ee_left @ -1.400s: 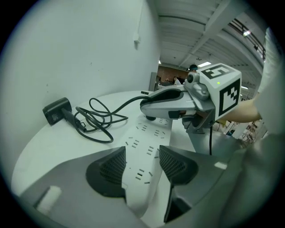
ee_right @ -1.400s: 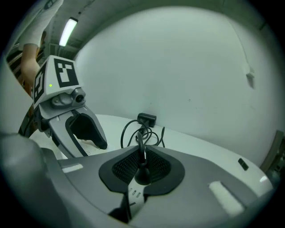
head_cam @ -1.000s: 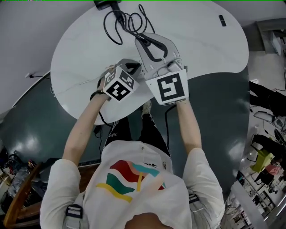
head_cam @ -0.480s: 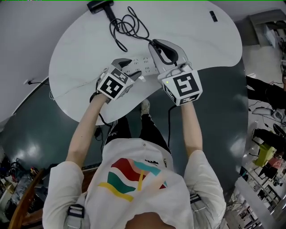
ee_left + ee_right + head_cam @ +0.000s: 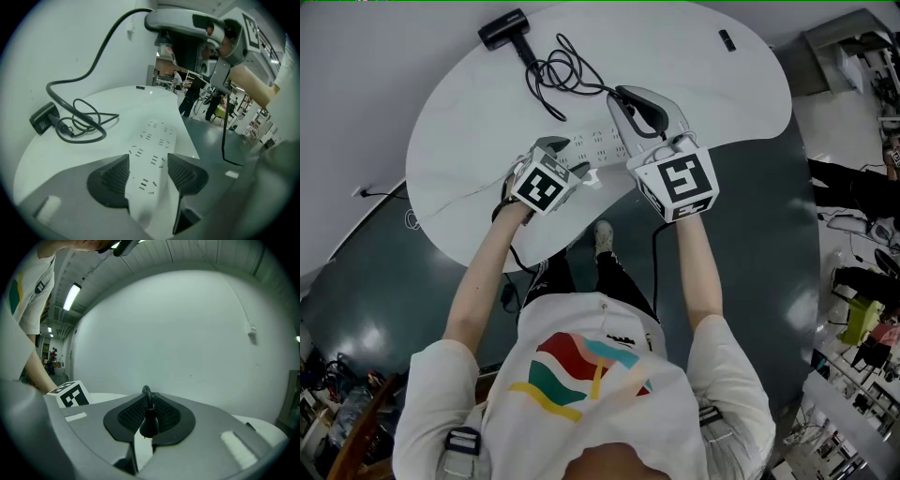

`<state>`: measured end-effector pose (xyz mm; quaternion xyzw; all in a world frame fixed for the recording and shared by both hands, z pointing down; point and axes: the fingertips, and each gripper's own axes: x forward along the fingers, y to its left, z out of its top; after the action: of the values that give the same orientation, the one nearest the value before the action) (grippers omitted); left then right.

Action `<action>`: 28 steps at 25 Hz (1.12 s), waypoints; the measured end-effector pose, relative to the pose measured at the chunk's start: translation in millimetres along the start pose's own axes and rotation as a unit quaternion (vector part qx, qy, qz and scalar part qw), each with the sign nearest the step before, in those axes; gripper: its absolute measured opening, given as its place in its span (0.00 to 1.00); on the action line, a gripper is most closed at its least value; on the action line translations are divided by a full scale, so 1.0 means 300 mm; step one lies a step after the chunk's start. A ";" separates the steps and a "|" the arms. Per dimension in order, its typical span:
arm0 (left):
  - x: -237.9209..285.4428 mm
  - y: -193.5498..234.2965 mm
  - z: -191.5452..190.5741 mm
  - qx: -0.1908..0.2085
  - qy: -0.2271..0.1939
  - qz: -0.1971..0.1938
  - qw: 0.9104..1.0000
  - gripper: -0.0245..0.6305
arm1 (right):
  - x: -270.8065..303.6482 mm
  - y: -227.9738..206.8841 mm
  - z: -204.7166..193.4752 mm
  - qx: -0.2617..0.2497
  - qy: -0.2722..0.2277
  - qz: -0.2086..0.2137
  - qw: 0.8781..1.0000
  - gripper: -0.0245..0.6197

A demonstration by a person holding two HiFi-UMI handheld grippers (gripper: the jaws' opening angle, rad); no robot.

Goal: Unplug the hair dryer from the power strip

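Observation:
The white power strip (image 5: 602,142) lies on the white table (image 5: 469,112); no plug shows in its sockets. My left gripper (image 5: 572,152) points down over the strip's near end. Its jaws are opening, and the strip (image 5: 157,145) runs between the two pads without being pressed. My right gripper (image 5: 630,96) is shut on the black plug (image 5: 148,420), held in the air to the right above the strip. The black cord (image 5: 567,70) runs from the plug back in loose loops to the hair dryer (image 5: 504,28) at the table's far left.
A small black object (image 5: 727,39) lies at the table's far right. The table's curved front edge (image 5: 581,234) is just under my hands, with dark floor below. A cable (image 5: 224,140) hangs past the edge. People stand far off in the room (image 5: 187,93).
My right gripper has moved a little to the right with the plug, away from the strip. My left gripper stayed over the strip and its jaws now stand apart.

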<state>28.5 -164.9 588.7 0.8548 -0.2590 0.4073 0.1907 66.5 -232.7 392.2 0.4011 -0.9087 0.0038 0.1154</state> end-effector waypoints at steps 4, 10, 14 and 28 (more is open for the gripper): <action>-0.022 0.001 0.027 -0.008 -0.019 0.002 1.000 0.40 | -0.008 0.003 0.015 -0.012 0.004 -0.005 1.000 0.13; -0.044 -0.016 0.039 -0.016 -0.028 0.000 0.999 0.40 | 0.007 0.004 -0.008 -0.036 0.028 -0.005 0.999 0.13; -0.047 -0.006 0.045 -0.022 -0.032 0.000 0.999 0.40 | 0.072 -0.054 -0.072 -0.063 0.065 -0.002 0.996 0.13; -0.076 -0.002 0.051 -0.042 -0.052 -0.003 0.998 0.40 | 0.131 -0.250 -0.488 0.096 0.193 -0.045 0.975 0.13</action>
<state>25.9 -166.1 561.3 0.8668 -0.2826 0.3509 0.2138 126.0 -297.6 536.5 0.4426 -0.8455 0.1633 0.2501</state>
